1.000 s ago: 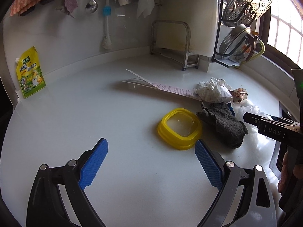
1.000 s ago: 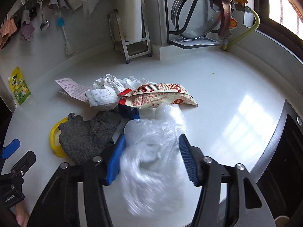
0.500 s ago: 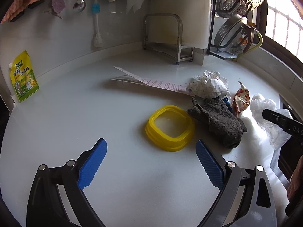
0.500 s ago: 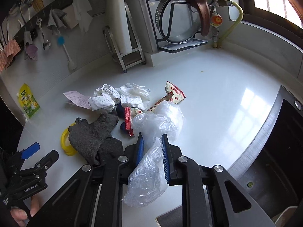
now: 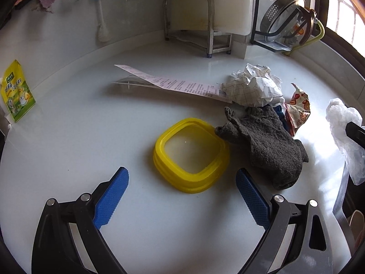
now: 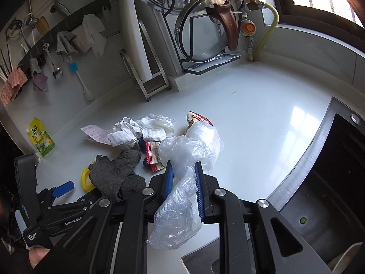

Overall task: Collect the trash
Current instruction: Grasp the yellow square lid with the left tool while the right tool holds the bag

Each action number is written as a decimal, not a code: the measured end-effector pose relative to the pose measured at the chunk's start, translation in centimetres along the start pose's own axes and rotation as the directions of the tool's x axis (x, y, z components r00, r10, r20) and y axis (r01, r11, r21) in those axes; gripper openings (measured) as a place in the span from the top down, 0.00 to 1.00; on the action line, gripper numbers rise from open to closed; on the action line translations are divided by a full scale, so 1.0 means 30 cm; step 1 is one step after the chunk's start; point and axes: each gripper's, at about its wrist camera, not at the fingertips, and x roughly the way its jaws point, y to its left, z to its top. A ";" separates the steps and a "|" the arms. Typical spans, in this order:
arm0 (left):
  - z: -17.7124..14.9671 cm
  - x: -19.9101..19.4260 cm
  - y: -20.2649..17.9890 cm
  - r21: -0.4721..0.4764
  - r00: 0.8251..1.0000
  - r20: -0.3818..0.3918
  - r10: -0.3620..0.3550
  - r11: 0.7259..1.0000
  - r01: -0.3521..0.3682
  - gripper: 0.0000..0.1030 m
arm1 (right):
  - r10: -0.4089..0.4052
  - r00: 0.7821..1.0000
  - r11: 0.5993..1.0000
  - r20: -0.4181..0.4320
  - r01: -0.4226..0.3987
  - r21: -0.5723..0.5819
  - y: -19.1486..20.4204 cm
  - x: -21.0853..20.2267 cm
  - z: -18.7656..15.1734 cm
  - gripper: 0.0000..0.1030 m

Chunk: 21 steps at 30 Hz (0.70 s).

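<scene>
My right gripper point(image 6: 183, 180) is shut on a clear plastic bag point(image 6: 189, 150) and holds it lifted above the white counter; the bag also shows in the left wrist view point(image 5: 344, 132). My left gripper point(image 5: 182, 194) is open and empty, just in front of a yellow square lid point(image 5: 191, 155). Trash lies in a pile: crumpled checked paper point(image 5: 253, 86), a long receipt point(image 5: 173, 83), a red snack wrapper point(image 5: 298, 109) and white tissue point(image 6: 157, 125). A grey glove point(image 5: 267, 146) lies beside the lid.
A yellow pouch point(image 5: 17, 91) leans on the back wall. A steel rack with a cutting board point(image 5: 198, 29) and a dish rack with pans point(image 6: 203, 27) stand at the back. A sink point(image 6: 330, 182) opens at the right edge.
The right gripper closed on the plastic bag and lifted it up and back. The snack wrapper tipped upright as the bag left. The left gripper moved closer to the yellow lid.
</scene>
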 end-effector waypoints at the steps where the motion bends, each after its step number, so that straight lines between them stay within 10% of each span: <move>1: 0.003 0.006 -0.002 0.001 1.000 -0.002 0.003 1.000 -0.003 0.10 | 0.001 1.000 1.000 0.002 -0.001 0.002 -0.002 -0.002 0.000 0.83; 13: 0.052 0.074 -0.009 -0.025 0.999 -0.049 0.005 1.000 -0.006 0.10 | 0.021 1.000 1.000 0.013 -0.021 0.010 -0.006 -0.018 0.004 0.83; 21: 0.048 0.054 -0.014 -0.015 1.000 -0.024 -0.012 1.000 0.012 0.29 | 0.025 1.000 1.000 0.014 -0.025 0.003 -0.001 -0.021 0.004 0.83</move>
